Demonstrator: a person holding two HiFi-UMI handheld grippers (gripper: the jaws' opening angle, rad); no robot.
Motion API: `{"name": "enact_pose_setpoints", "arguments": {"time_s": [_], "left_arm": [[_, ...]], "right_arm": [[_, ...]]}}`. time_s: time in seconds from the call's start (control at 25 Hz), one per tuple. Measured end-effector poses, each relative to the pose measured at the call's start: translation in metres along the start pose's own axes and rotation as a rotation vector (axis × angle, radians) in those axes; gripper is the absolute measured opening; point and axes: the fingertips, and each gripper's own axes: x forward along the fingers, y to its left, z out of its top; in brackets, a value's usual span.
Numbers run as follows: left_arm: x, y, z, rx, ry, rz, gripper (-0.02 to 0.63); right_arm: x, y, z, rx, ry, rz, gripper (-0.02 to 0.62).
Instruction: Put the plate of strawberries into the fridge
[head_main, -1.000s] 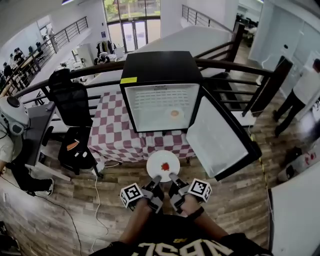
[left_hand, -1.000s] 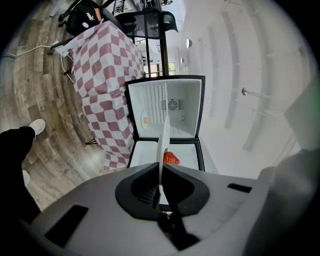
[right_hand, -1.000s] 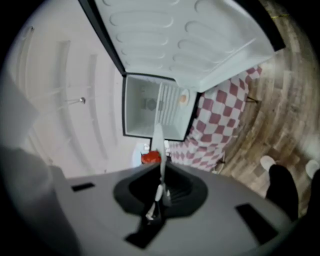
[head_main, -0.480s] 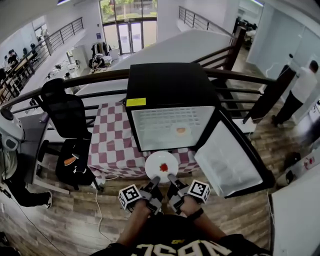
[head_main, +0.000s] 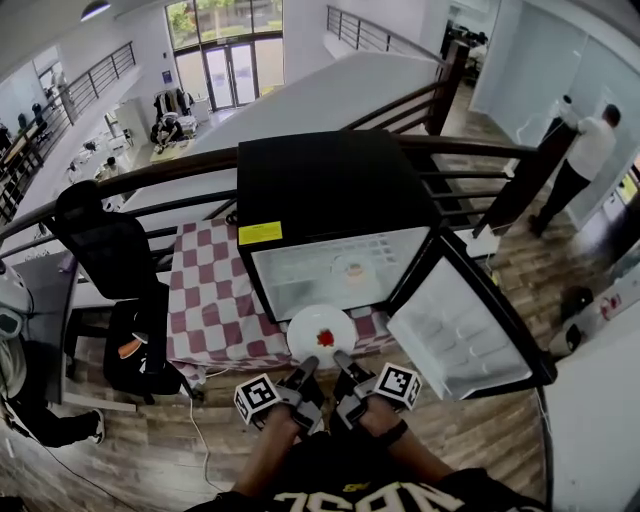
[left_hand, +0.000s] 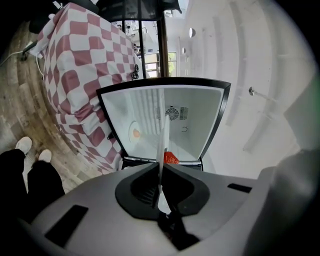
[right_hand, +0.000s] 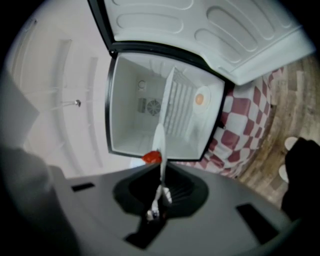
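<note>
A white plate (head_main: 321, 335) with a red strawberry (head_main: 326, 338) on it hangs level just in front of the open black mini fridge (head_main: 330, 200). My left gripper (head_main: 308, 369) is shut on the plate's near rim at the left, my right gripper (head_main: 341, 361) is shut on it at the right. In the left gripper view the plate (left_hand: 161, 150) shows edge-on between the jaws, with the strawberry (left_hand: 170, 158) beside it. The right gripper view shows the same plate (right_hand: 160, 145) and strawberry (right_hand: 151, 157). Inside the white fridge a small dish (head_main: 351, 269) sits on the wire shelf.
The fridge stands on a table with a red-and-white checked cloth (head_main: 205, 300). Its door (head_main: 455, 325) swings open to the right. A black office chair (head_main: 125, 290) stands at the left. A dark railing (head_main: 180, 165) runs behind, and a person (head_main: 575, 160) stands far right.
The plate and both grippers have come closer to the fridge opening. The view has shifted forward, so the fridge looks larger and its top shows more.
</note>
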Motion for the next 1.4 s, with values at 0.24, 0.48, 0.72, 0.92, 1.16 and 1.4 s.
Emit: {"name": "enact_pose_setpoints", "arguments": {"time_s": [0.24, 0.48, 0.72, 0.92, 1.16, 1.4], "left_arm": [[0.032, -0.006, 0.004, -0.011, 0.026, 0.005, 0.035], [0.064, -0.016, 0.019, -0.015, 0.015, 0.006, 0.035], [0.088, -0.026, 0.036, -0.011, -0.006, 0.0, 0.035], [0.104, -0.019, 0.052, -0.015, -0.028, 0.017, 0.035], [0.121, -0.025, 0.065, -0.047, -0.047, 0.019, 0.035], [0.134, -0.023, 0.078, -0.046, -0.065, 0.031, 0.035]], "right_arm": [[0.008, 0.003, 0.032, 0.012, -0.02, 0.02, 0.032], [0.028, 0.008, 0.062, 0.008, -0.004, 0.002, 0.032], [0.05, 0.017, 0.086, 0.011, 0.008, 0.038, 0.032], [0.07, 0.014, 0.101, 0.023, 0.03, 0.058, 0.032], [0.088, 0.018, 0.114, 0.035, 0.048, 0.051, 0.032], [0.102, 0.018, 0.125, 0.046, 0.058, 0.041, 0.032]]}}
